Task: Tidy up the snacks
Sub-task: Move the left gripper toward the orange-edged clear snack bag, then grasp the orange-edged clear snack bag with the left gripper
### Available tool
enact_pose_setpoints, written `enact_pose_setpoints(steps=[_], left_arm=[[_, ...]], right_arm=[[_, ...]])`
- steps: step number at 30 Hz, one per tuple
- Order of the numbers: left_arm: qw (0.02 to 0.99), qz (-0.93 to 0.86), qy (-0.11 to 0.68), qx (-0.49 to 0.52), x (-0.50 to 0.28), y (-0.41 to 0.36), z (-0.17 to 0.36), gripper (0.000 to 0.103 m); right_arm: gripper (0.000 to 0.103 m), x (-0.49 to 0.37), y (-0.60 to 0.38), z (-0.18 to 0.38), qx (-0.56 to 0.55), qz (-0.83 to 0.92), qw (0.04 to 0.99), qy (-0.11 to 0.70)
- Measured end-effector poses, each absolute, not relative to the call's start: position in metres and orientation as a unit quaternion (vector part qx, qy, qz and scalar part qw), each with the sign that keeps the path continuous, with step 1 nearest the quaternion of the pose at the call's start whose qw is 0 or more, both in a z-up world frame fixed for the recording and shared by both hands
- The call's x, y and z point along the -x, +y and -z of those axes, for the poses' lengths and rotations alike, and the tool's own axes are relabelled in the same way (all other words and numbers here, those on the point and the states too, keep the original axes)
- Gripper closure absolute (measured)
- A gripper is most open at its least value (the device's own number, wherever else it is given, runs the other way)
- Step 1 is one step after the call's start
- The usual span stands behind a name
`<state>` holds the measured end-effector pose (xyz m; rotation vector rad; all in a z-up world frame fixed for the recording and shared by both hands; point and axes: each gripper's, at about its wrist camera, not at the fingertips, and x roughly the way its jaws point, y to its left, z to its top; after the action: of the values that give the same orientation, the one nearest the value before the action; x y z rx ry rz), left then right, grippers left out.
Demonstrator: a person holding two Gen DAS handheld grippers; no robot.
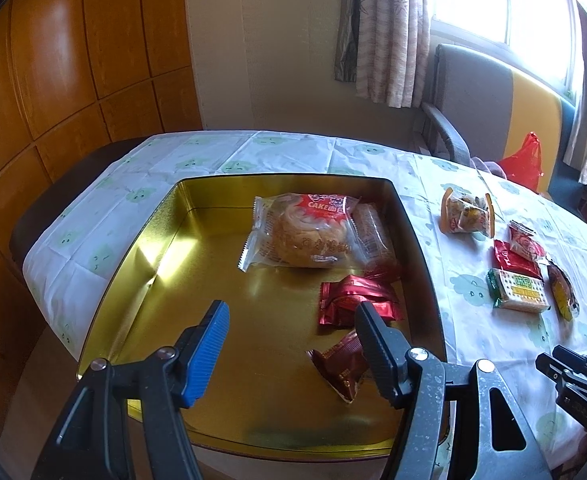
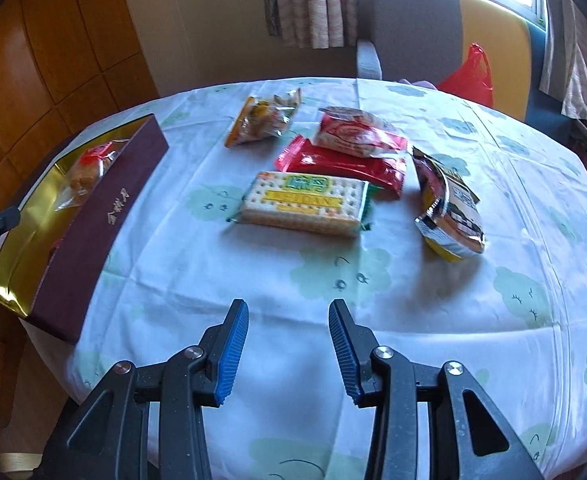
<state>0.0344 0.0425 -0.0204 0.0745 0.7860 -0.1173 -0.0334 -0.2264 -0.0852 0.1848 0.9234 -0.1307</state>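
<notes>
Gold tin point(image 1: 141, 248) left on table, cake pack point(image 1: 301, 236) and red packets point(image 1: 355, 300) already inside; left gripper point(image 1: 289, 348) spread empty above it. Right gripper point(image 2: 289, 354) spread empty, facing cracker pack point(image 2: 305, 204), likely next pick

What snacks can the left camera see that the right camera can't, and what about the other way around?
Only the left wrist view shows the shiny red packets on the gold floor of the tin. Only the right wrist view shows the tin's dark maroon outer wall. Both show the cake bun inside the tin, the cracker pack and the other loose snacks on the tablecloth. Both the left gripper and the right gripper are open and empty.
</notes>
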Motion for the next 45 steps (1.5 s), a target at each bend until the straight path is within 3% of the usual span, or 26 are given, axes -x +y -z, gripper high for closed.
enact_pose_setpoints(steps=[9, 21, 29, 45], left_arm=[[0.92, 0.097, 0.375, -0.063, -0.038, 0.017, 0.008, 0.038], [0.898, 0.191, 0.376, -0.13, -0.053, -0.065, -0.009, 0.031], [0.851, 0.251, 0.366, -0.28, -0.088, -0.139, 0.0, 0.018], [0.743, 0.35, 0.35, -0.451, -0.179, -0.233, 0.053, 0.011]], right_arm=[[0.06, 0.037, -0.236, 0.096, -0.093, 0.078, 0.884, 0.452], [0.047, 0.039, -0.232, 0.099, -0.079, 0.052, 0.893, 0.44], [0.044, 0.041, -0.235, 0.1, -0.084, 0.036, 0.896, 0.435], [0.044, 0.033, -0.243, 0.099, -0.079, -0.012, 0.892, 0.446]])
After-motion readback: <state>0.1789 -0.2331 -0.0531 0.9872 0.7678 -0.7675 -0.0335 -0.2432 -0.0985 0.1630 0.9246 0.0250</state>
